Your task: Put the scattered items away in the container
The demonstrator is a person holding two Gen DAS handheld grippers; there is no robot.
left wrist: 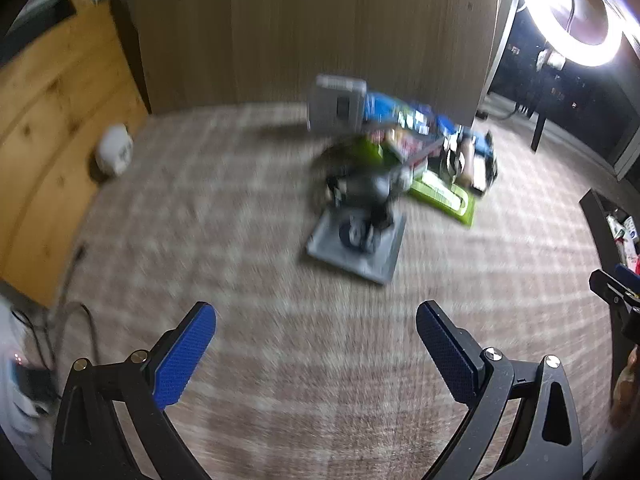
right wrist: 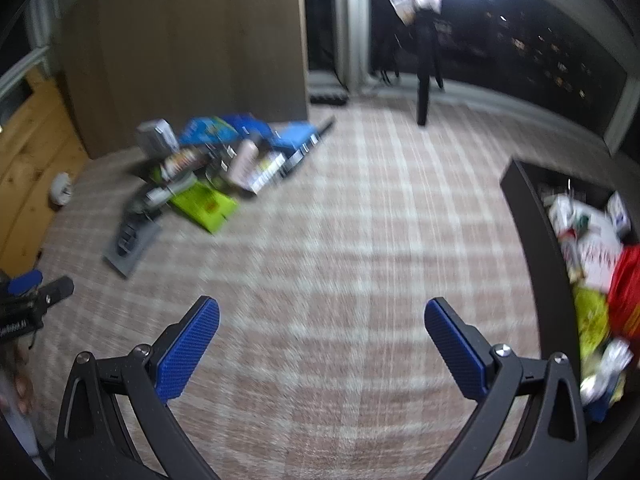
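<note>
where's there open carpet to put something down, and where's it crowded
Bare carpet runs from both open grippers, left gripper and right gripper, out to the pile and across to the black container. Crowded: the pile by the wooden panel, and inside the container.

Both wrist views sit low, tilted down over the checked carpet (left wrist: 248,216), facing a wooden cabinet (left wrist: 312,28). The left view has the pile of items (left wrist: 400,152) at one o'clock; the right view has it at ten, well apart, the black container (right wrist: 532,216) at three.
</note>
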